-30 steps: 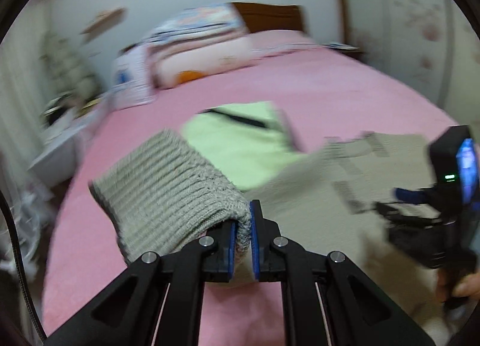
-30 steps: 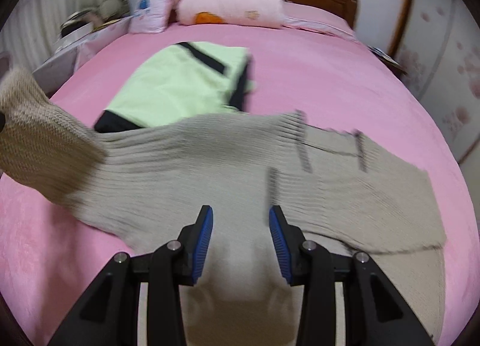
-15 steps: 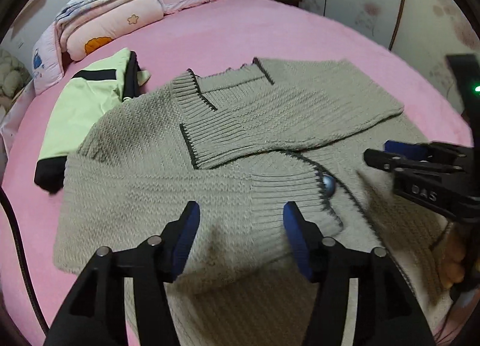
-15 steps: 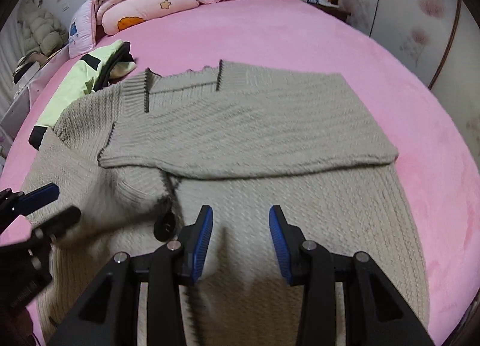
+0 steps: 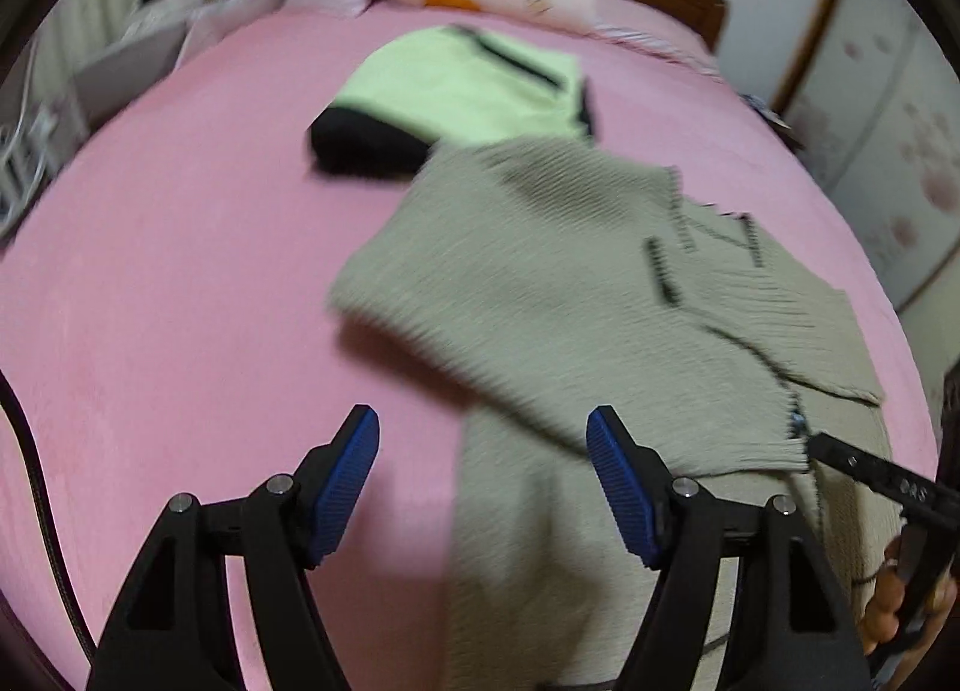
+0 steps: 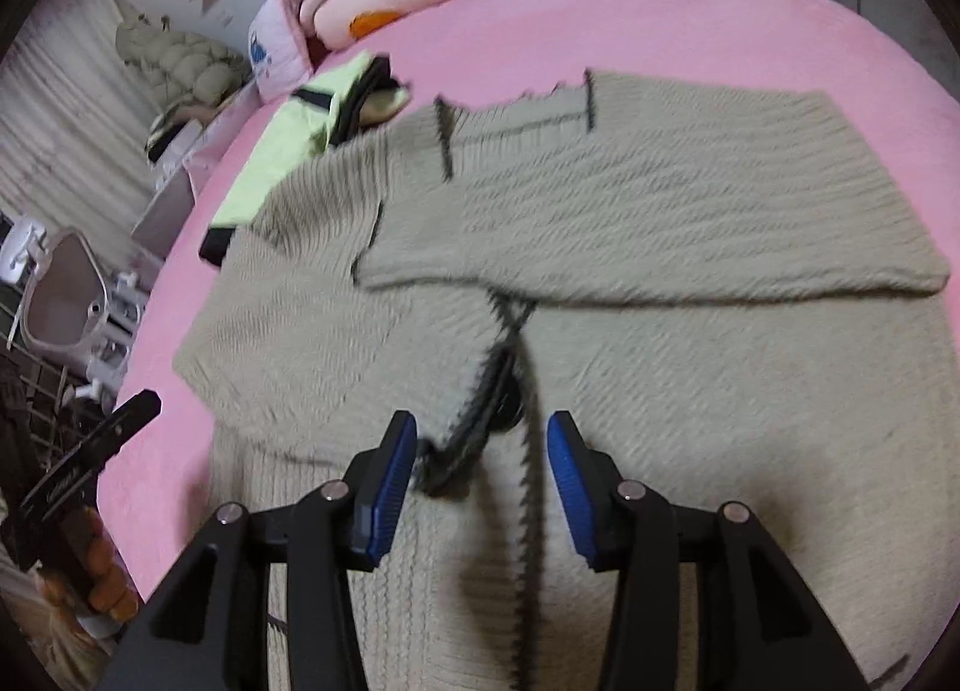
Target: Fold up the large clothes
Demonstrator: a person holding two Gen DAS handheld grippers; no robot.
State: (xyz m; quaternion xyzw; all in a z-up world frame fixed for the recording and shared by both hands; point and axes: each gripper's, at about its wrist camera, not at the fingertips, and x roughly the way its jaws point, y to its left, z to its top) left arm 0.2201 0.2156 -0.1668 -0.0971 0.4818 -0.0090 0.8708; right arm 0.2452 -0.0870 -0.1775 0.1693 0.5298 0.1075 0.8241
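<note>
Grey knit cardigan [image 6: 648,343] is lying spread on the pink bed [image 6: 690,13], both sleeves lying crossed over its chest. Left gripper [image 5: 483,481] is hovering at the cardigan's left edge, jaws wide and holding nothing. Right gripper [image 6: 480,475] is hovering above the cardigan's dark-trimmed front opening, jaws moderately wide and holding nothing. A lime-green folded garment [image 5: 462,85] is lying just beyond the cardigan's left shoulder, touching it.
</note>
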